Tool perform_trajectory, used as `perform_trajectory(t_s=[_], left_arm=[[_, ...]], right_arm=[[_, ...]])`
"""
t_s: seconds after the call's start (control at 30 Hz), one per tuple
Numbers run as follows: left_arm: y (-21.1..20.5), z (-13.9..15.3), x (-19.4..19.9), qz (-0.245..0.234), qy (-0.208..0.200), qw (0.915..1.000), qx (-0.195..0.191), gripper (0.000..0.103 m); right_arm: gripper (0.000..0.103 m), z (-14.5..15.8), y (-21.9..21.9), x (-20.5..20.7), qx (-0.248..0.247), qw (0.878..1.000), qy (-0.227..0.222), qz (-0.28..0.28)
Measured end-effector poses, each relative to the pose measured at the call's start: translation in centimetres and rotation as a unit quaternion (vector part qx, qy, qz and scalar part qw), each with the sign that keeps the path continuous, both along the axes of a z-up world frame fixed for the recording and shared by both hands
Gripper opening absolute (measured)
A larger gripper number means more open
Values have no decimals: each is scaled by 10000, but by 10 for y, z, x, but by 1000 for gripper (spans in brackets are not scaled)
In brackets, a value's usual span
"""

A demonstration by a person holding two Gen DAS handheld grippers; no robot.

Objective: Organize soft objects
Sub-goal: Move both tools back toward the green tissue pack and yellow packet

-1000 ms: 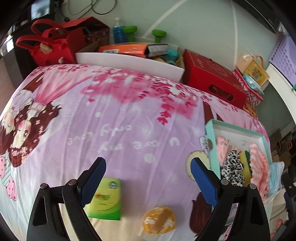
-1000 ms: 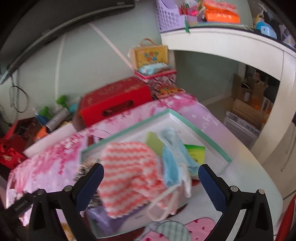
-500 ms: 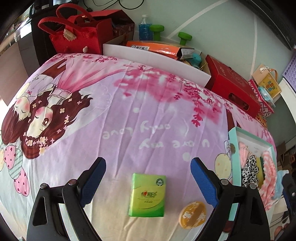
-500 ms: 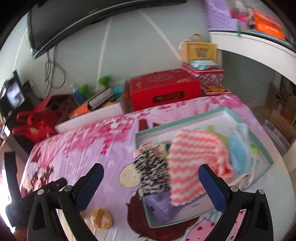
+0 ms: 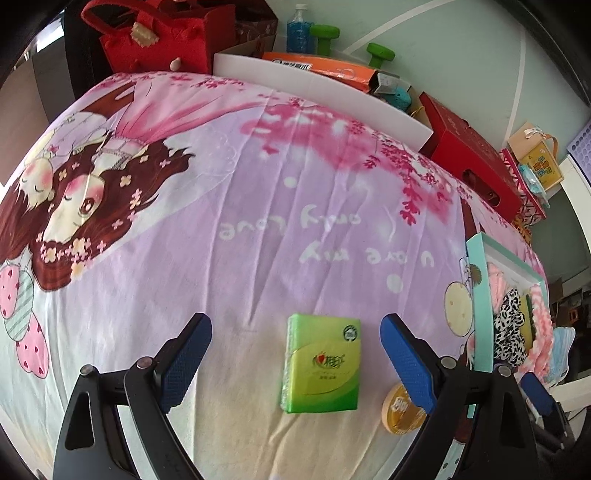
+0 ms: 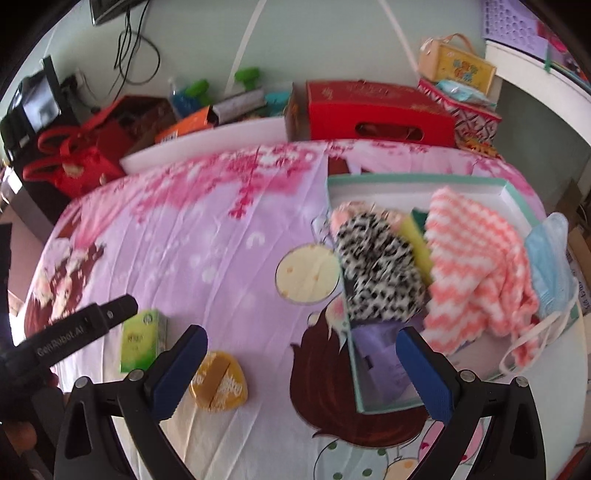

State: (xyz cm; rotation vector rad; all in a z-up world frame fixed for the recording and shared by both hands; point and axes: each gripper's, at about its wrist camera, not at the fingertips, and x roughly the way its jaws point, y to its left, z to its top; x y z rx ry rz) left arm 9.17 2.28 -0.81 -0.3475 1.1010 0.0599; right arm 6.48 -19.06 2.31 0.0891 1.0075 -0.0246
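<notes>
A green tissue pack (image 5: 321, 363) lies on the pink cartoon bedsheet (image 5: 258, 192), between the blue fingers of my open left gripper (image 5: 295, 328), untouched. A round yellow packet (image 5: 402, 408) sits beside the right finger. In the right wrist view my right gripper (image 6: 301, 339) is open and empty over the sheet; the yellow packet (image 6: 218, 382) is by its left finger and the tissue pack (image 6: 142, 341) further left, under the left gripper's body (image 6: 85, 328). The teal box (image 6: 406, 181) holds a leopard-print piece (image 6: 380, 266), a pink-white striped cloth (image 6: 476, 269) and a blue face mask (image 6: 550, 258).
Behind the bed stand a white board (image 5: 317, 85), a red felt bag (image 5: 159, 40), a red carton (image 6: 376, 110), green dumbbells (image 5: 325, 33) and a bottle (image 5: 297, 33). A white desk (image 6: 539, 74) rises at the right. The teal box (image 5: 480, 295) sits at the bed's right edge.
The left gripper shifted so the tissue pack now lies centred between its fingers and looks larger. The right gripper swung left from over the box toward the sheet and the yellow packet.
</notes>
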Motion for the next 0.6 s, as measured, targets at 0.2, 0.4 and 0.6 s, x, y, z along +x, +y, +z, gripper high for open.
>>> perform_trajectory(t_s=[0.2, 0.4, 0.6], left_arm=[[5, -10, -4, 14, 221, 9997, 38, 93], [8, -14, -9, -20, 304, 9995, 51, 93], [10, -17, -10, -3, 341, 9994, 42, 93]], right_arm=[[103, -11, 18, -4, -170, 9992, 215, 290], [103, -25, 36, -4, -71, 9970, 495, 589], [103, -38, 48, -2, -170, 9946, 689, 758]])
